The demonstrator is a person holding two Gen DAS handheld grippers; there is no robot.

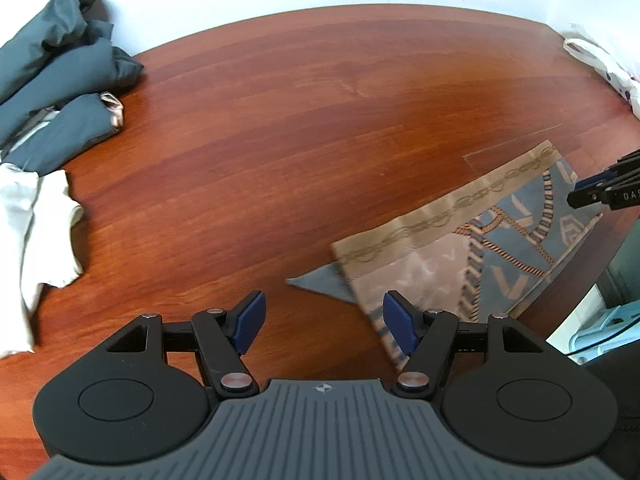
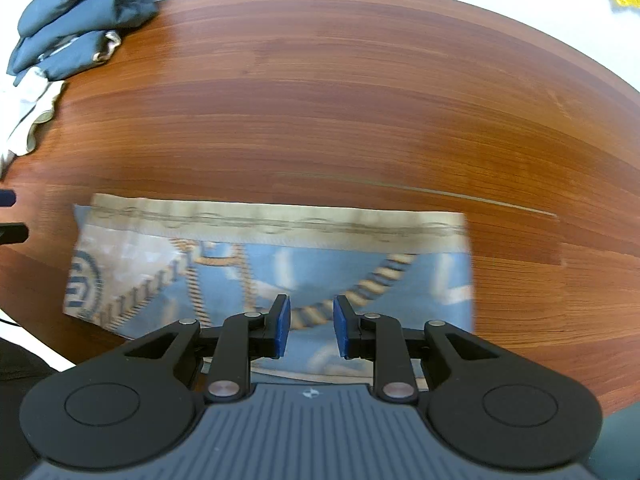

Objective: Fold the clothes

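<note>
Wooden table [image 1: 280,128], patterned scarf [image 2: 272,264] lying folded into a flat strip along its near edge, beige chain border facing the centre; one grey corner pokes out at the left end. Judged next: square that corner before the next fold. Left gripper [image 1: 322,324] wide apart, empty. Right gripper [image 2: 308,326] narrow gap, above the scarf, holding nothing
</note>
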